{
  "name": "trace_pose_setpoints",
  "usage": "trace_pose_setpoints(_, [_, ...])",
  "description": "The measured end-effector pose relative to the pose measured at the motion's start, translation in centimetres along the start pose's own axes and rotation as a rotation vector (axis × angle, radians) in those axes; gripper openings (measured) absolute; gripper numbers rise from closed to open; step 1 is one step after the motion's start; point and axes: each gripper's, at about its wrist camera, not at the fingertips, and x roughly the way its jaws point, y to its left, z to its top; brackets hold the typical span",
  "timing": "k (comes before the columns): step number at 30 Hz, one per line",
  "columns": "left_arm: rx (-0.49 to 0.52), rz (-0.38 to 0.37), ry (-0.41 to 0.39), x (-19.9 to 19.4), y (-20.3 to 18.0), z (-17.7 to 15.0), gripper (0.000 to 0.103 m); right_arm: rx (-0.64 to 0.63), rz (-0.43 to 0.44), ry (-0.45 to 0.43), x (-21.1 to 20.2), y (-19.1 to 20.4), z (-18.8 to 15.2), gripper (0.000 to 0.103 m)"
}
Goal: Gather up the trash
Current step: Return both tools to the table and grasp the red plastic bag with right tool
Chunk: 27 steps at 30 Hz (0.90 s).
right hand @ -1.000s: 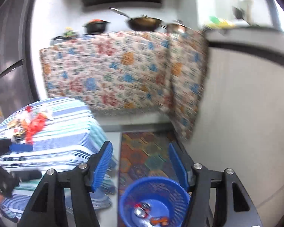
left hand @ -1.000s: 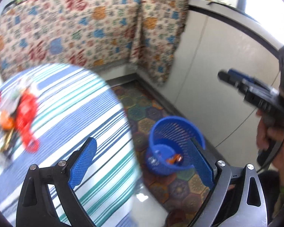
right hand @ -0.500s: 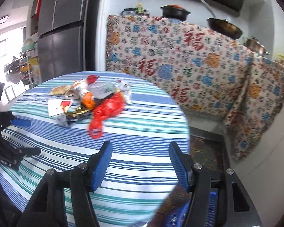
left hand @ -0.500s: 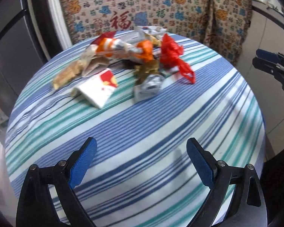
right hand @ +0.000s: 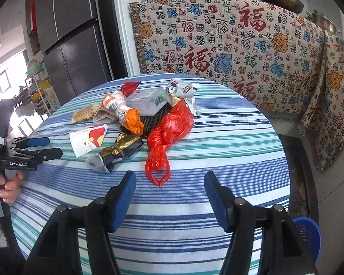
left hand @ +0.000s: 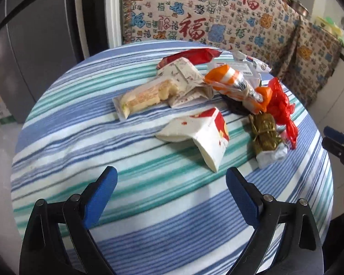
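Observation:
A pile of trash lies on the round striped table (left hand: 149,206) (right hand: 217,160). It holds a white and red paper wrapper (left hand: 199,135) (right hand: 87,139), a red plastic bag (left hand: 281,103) (right hand: 169,128), a gold wrapper (left hand: 264,133) (right hand: 121,149), an orange wrapper (left hand: 234,84) (right hand: 123,112) and a biscuit pack (left hand: 144,96) (right hand: 82,114). My left gripper (left hand: 172,178) is open and empty, just short of the white wrapper. My right gripper (right hand: 167,183) is open and empty, just short of the red bag's handle. Each gripper also shows in the other's view: the left (right hand: 43,146), the right (left hand: 334,139).
A blue mesh bin (right hand: 307,236) stands on the floor at the table's right side. A patterned cloth (right hand: 229,45) covers the counter behind the table. A dark fridge (right hand: 73,41) stands at the back left.
Both grippers have swung away from the blue bin on the floor and now face the trash pile on the table. Both stay open and empty.

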Motion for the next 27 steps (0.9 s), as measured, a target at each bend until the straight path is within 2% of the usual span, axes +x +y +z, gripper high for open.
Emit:
trace_pose_setpoints(5, [0.114,-0.033,-0.053,0.9,-2.0,2.0,0.096,0.035,-0.006,-0.007,0.6,-0.6,0.7,0.063])
trace_pose_setpoints(8, [0.133,-0.059,-0.039,2.3,-2.5,2.2,0.096,0.054,0.009,-0.007,0.9,-1.0,1.3,0.063])
trace_pose_setpoints(14, [0.198,-0.030,-0.015,3.9,-4.2,2.5,0.088,0.056,0.045,0.006,3.2,0.1,4.6,0.063])
trace_pose_setpoints(16, [0.228,-0.013,-0.012,4.0,-4.7,2.3,0.078,0.039,0.042,0.022,4.5,0.9,5.1,0.063])
trace_pose_setpoints(20, [0.239,0.018,-0.021,3.9,-4.5,1.9,0.068,0.030,0.015,0.078,7.3,1.5,5.2,0.062])
trace_pose_setpoints(23, [0.219,0.003,-0.040,3.2,-4.1,2.0,0.052,0.042,0.027,0.110,8.0,0.9,4.6,0.030])
trace_pose_setpoints(26, [0.183,-0.013,-0.054,2.2,-3.5,2.1,0.037,0.039,0.025,0.115,7.2,0.1,4.3,0.027])
trace_pose_setpoints(27, [0.169,-0.022,-0.056,1.8,-3.3,2.0,0.020,0.022,0.019,0.114,6.7,-0.2,4.0,0.027])
